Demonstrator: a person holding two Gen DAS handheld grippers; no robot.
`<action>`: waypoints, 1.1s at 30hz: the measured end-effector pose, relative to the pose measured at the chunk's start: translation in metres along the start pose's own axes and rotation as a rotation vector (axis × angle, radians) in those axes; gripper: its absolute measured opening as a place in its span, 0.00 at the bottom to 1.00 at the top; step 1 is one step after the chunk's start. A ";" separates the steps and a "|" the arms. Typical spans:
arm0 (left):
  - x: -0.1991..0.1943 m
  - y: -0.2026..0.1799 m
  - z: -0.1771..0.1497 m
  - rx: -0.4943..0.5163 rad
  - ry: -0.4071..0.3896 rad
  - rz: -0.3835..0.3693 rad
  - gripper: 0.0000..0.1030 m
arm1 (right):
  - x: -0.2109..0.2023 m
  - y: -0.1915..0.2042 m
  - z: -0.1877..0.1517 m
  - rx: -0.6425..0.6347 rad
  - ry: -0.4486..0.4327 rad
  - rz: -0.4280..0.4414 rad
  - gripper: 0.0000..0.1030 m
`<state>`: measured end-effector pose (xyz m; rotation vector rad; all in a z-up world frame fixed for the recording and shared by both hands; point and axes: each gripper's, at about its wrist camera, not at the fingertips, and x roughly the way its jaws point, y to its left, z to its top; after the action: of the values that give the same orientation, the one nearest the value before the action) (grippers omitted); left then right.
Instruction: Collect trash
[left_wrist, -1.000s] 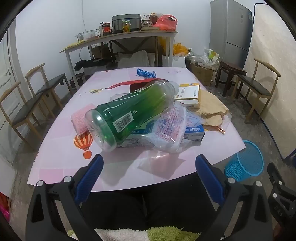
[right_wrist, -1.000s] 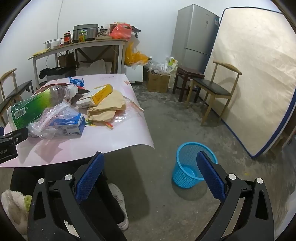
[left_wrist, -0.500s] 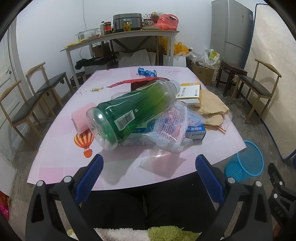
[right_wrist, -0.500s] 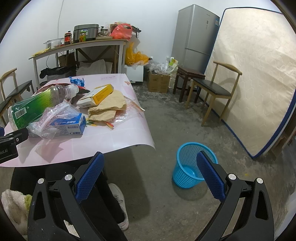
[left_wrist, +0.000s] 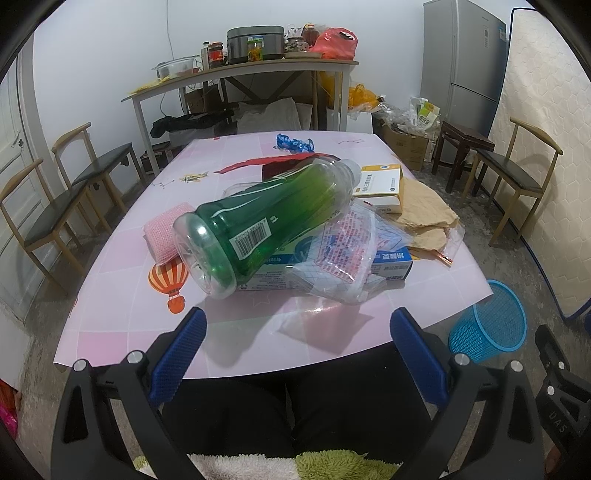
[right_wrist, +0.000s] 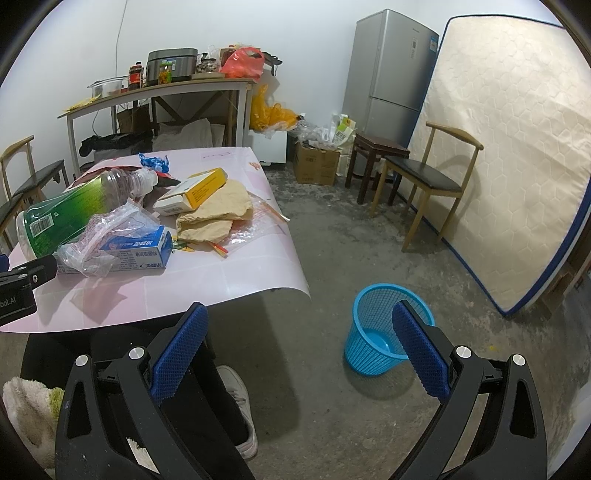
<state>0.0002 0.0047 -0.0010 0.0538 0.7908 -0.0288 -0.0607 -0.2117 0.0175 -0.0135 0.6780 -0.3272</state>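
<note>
Left hand-held gripper (left_wrist: 297, 328) spread wide, empty, near edge of surface (left_wrist: 122, 295). Green bottle (left_wrist: 266, 221) lies tilted atop blue box (left_wrist: 391, 264), base nearest. Approach low, straddle base, close gently; round body likely rolls. Right hand-held gripper (right_wrist: 299, 328) spread, empty, over floor; blue basket (right_wrist: 373, 332) right.

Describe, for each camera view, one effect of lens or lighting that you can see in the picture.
Left wrist view: glare spots on the green bottle's clear base, and the pink table's edge bows outward from fisheye distortion. Right wrist view: black vignette at the corners, the mattress curves, and the blue basket casts a soft shadow on the floor.
</note>
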 end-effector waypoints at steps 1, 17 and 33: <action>0.000 0.000 0.000 0.000 0.000 0.000 0.95 | 0.000 0.000 0.000 -0.001 0.000 0.000 0.93; 0.000 0.000 -0.001 -0.002 0.003 -0.001 0.95 | 0.000 0.004 -0.003 0.001 -0.002 -0.002 0.93; 0.003 0.000 -0.004 -0.004 0.006 -0.002 0.95 | 0.000 0.003 -0.004 0.000 -0.001 0.000 0.93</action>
<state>-0.0005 0.0052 -0.0060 0.0496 0.7967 -0.0291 -0.0624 -0.2085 0.0144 -0.0140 0.6766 -0.3274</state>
